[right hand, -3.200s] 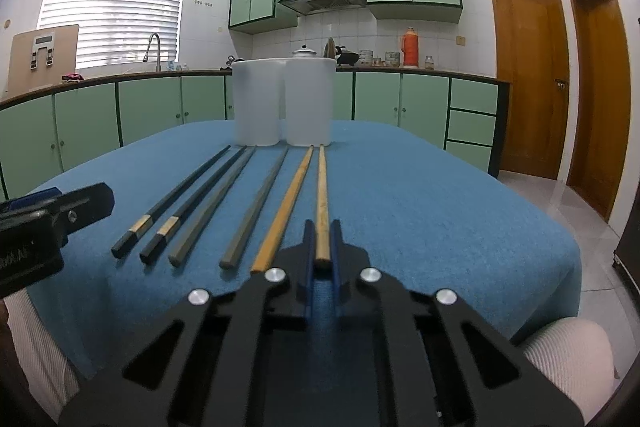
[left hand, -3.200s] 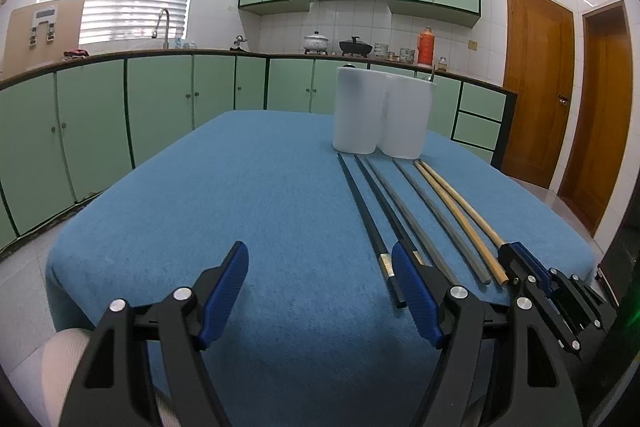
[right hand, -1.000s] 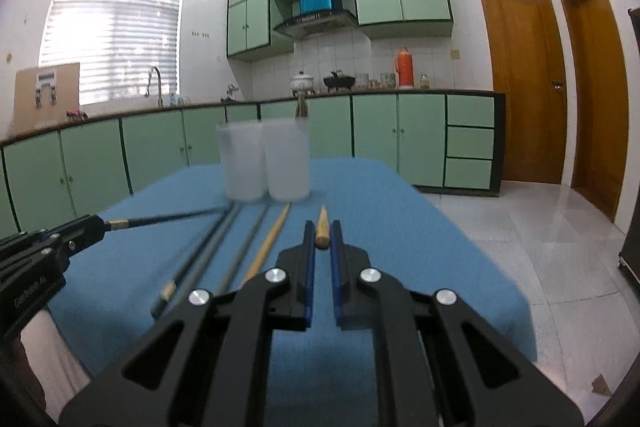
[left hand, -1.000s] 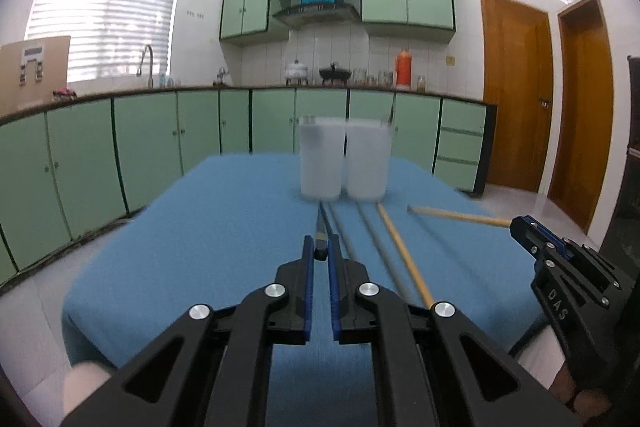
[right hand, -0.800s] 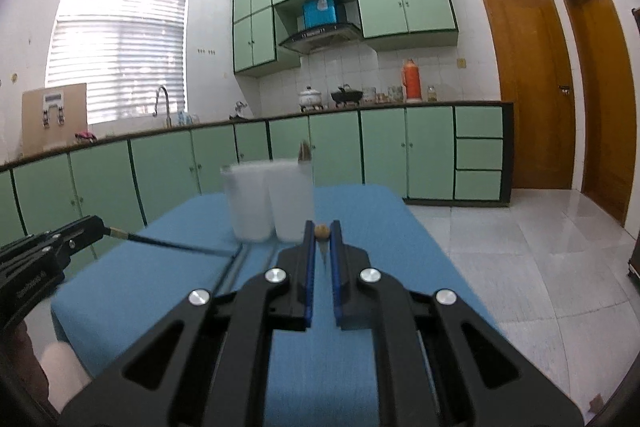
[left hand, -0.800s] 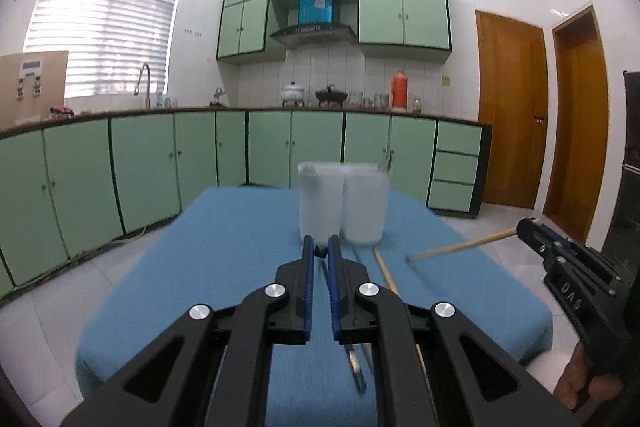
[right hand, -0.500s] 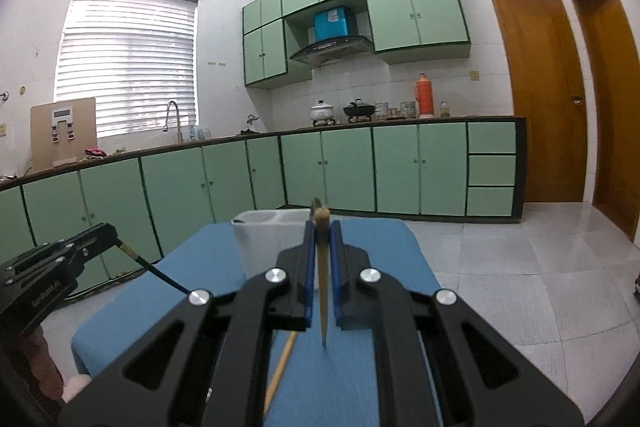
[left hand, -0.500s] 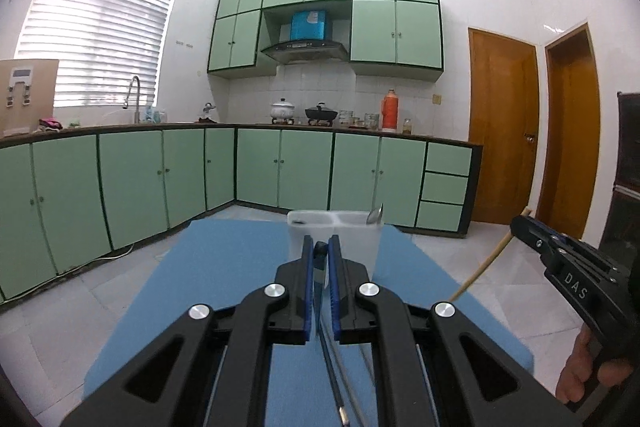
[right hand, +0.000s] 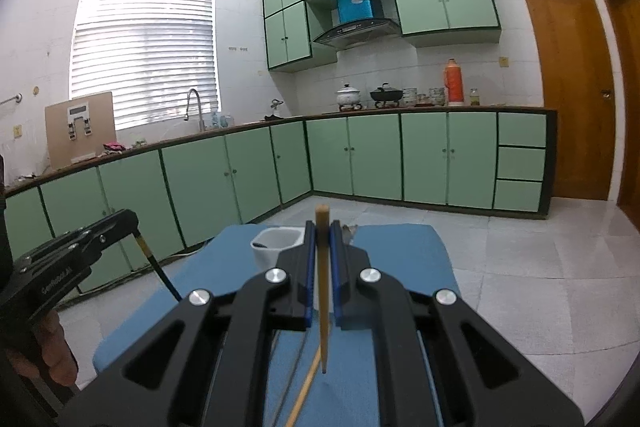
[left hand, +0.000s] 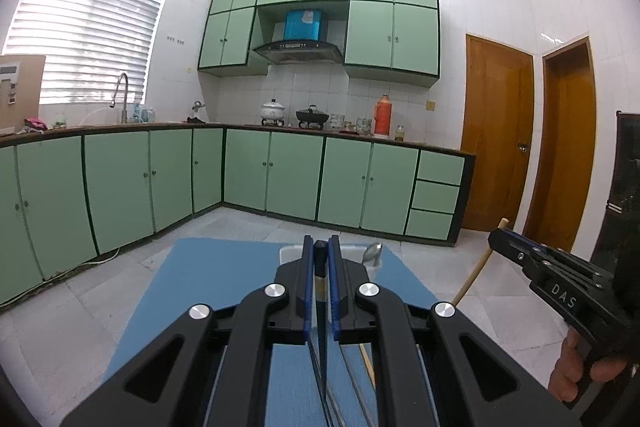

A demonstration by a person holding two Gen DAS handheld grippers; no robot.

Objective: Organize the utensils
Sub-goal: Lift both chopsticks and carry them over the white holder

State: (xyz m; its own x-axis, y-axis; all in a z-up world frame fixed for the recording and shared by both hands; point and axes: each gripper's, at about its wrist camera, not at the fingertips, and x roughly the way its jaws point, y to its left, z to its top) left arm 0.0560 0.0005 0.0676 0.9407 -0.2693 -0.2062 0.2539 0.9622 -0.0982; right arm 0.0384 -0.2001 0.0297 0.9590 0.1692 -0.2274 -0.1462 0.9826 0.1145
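Note:
My left gripper (left hand: 319, 259) is shut on a black chopstick (left hand: 321, 327) that hangs tip down, high above the blue table (left hand: 208, 287). My right gripper (right hand: 322, 239) is shut on a wooden chopstick (right hand: 323, 307), also hanging tip down. Each gripper shows in the other's view: the right gripper (left hand: 500, 239) with its wooden stick, the left gripper (right hand: 134, 223) with its black stick. Two white cups (right hand: 276, 247) stand at the table's far end, one with a metal spoon (left hand: 372, 253). Several chopsticks (left hand: 352, 387) lie on the table below.
Green kitchen cabinets (left hand: 280, 179) run along the back and left walls. Wooden doors (left hand: 496, 139) stand at the right. Tiled floor (right hand: 520, 267) surrounds the table on all sides.
Both grippers shut on a chopstick each, lifted them high above the table and tilted them until they hang tip down. The table and cups now lie far below.

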